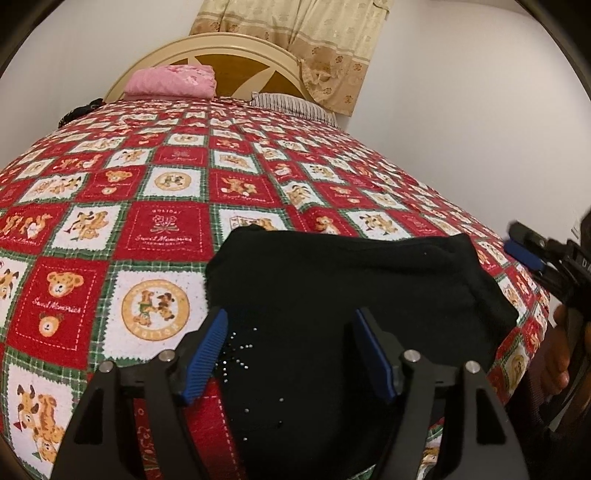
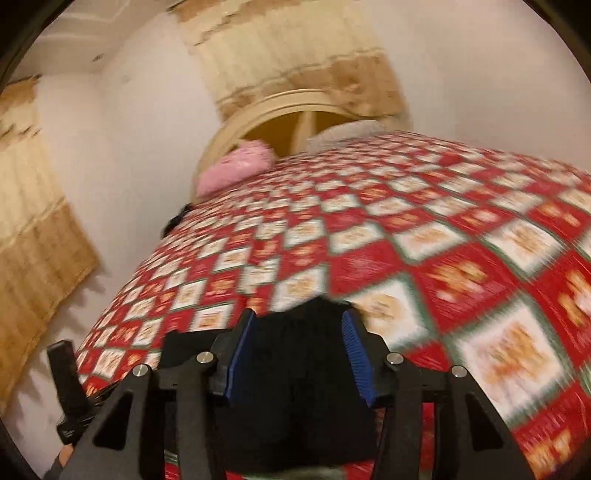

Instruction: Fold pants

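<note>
Black pants [image 1: 347, 295] lie folded into a compact bundle at the near edge of the bed, small shiny studs on their near left part. My left gripper [image 1: 291, 350] is open, its blue pads on either side of the bundle's near end, holding nothing. My right gripper [image 2: 297, 354] is open over the pants [image 2: 295, 406] in the blurred right wrist view, and it also shows at the right edge of the left wrist view [image 1: 532, 254]. The left gripper shows as a dark shape at lower left in the right wrist view [image 2: 66, 384].
The bed carries a red, white and green teddy-bear quilt [image 1: 166, 206]. A pink folded blanket [image 1: 171, 81] and a striped pillow [image 1: 291, 105] lie by the cream headboard [image 1: 236, 48]. Beige curtains [image 1: 295, 33] hang behind. White walls stand on both sides.
</note>
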### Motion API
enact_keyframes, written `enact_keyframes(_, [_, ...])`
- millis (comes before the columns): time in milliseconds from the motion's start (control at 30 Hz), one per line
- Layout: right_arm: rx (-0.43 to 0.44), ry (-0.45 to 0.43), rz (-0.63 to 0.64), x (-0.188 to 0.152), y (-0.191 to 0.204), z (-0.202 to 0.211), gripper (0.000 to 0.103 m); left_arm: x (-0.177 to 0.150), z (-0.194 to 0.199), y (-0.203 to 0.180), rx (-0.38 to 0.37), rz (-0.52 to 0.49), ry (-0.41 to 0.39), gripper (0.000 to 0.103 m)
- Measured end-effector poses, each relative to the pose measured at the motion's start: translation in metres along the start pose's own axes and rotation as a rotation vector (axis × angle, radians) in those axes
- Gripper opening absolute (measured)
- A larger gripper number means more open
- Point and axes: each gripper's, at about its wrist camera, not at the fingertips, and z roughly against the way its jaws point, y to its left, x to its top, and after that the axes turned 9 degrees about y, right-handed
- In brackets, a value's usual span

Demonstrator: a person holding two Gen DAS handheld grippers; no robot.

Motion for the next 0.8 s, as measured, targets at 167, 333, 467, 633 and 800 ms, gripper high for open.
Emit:
enact_keyframes(167, [0.018, 0.112, 0.084, 0.001, 0.017, -0.045, 0.050, -0.002, -0.001, 0.004, 0.003, -0.001, 0.009, 0.084])
enact_keyframes(333, [0.013, 0.152, -0.054, -0.003, -0.026, -0.066, 0.050, -0.003, -0.013, 0.011, -0.016, 0.028, 0.076, 0.092])
enact_keyframes(467, [-0.005, 0.154, 0.016, -0.002, -0.020, -0.061, 0.050, -0.003, -0.013, 0.010, -0.001, 0.028, 0.078, 0.092])
enact_keyframes(633, [-0.007, 0.146, 0.037, -0.006, -0.018, -0.053, 0.050, -0.005, -0.012, 0.009, 0.020, 0.017, 0.089, 0.094])
enact_keyframes(800, [-0.048, 0.107, 0.045, -0.002, -0.002, -0.042, 0.060, -0.007, -0.012, 0.008, 0.035, 0.012, 0.090, 0.096])
